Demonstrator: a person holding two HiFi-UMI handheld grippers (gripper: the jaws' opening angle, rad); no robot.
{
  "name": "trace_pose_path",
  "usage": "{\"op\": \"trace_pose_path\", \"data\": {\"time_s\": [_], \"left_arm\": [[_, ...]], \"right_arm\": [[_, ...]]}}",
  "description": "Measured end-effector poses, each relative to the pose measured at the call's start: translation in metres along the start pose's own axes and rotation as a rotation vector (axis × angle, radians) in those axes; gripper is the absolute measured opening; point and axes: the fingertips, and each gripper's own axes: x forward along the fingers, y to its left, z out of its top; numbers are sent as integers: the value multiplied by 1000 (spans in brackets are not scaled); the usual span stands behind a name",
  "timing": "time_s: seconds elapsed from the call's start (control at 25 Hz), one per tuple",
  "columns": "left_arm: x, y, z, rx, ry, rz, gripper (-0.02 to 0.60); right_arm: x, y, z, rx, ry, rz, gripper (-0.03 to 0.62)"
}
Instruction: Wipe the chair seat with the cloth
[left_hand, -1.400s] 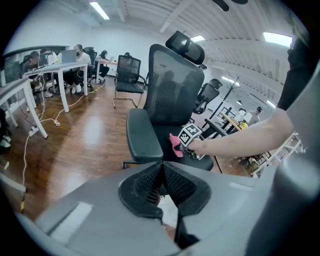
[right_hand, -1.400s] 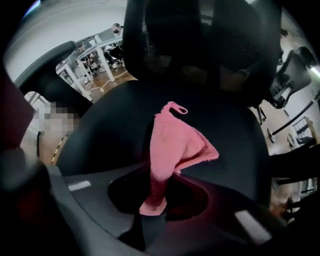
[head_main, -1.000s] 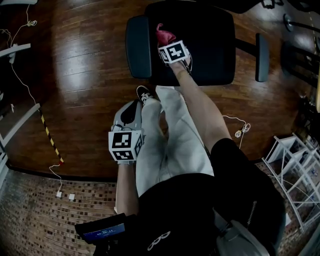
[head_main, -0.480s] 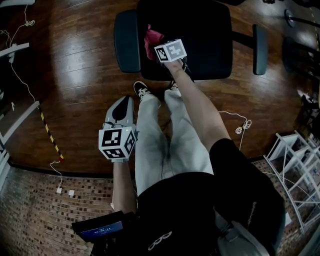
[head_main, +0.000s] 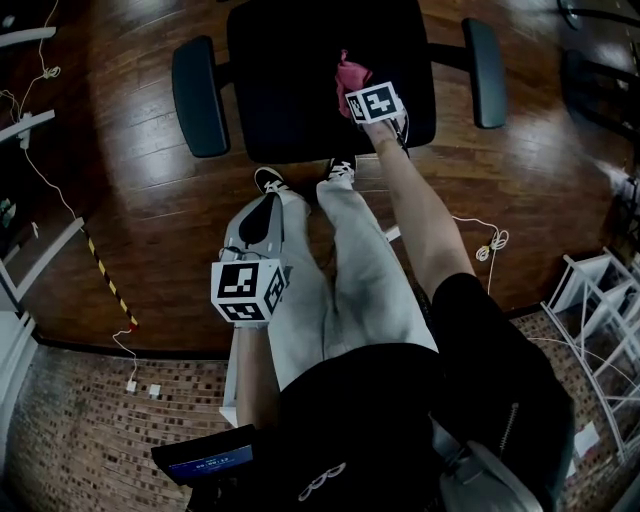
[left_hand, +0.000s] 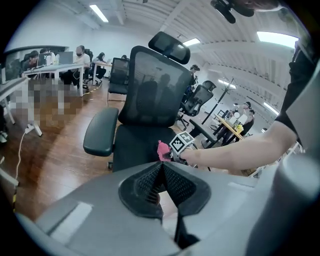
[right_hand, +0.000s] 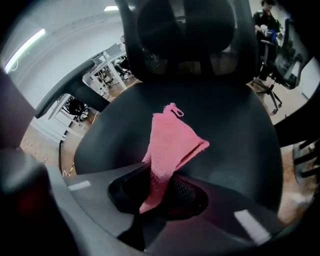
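One sideways stroke looks to be under way: a second ago the cloth (head_main: 350, 74) sits near the left front corner of the chair seat (head_main: 290, 90), half a second ago it is much where it was, and now it lies right of the seat's middle, carried there by the right gripper (right_hand: 159, 186). That gripper's jaws are clamped tight on the lower end of the pink cloth, with the rest spread forward in a loose fold onto the black seat, touching it. Since the cloth has crossed from the left side towards the right, part of the front of the seat has probably been wiped, while the back of the seat and its right edge likely remain to be covered. The chair also appears further left and higher in the head view than before, which may be only the head turning. The left gripper (left_hand: 162, 172) hangs well back from the chair beside the person's leg, its jaws pressed together with nothing between them, taking no part. As for writing, the marker cube (head_main: 373, 102) on the right gripper and its twin (head_main: 247, 290) on the left gripper carry only black-and-white square patterns, no words; a small screen (head_main: 205, 465) at the person's waist shows a lit line too small to read, and no brand shows on the chair.
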Motion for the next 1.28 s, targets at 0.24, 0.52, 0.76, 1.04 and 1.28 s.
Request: {"op": "trace_pose_path", "data": {"time_s": [0.24,0.52,0.76,1.04,1.28], "left_arm": [[13,-32,-3,37,23,-25,-6],[20,-54,-7,54,39,-53,-6],[11,-54,-10,48,27,-63,-6],[-11,-22,-28,9,28,-49,-6],[-32,12,-40,-23,28,-39,-6]], "right_arm": [[-53,-91,-36,11,6,-175,63],[-105,-156,-68,43,40,-329,63],[-107,-153,-79,2,69,-405,63],[-53,-66,-74,-42,144,-291,63],[-3,51,-52,-101,135,-144,63]]}}
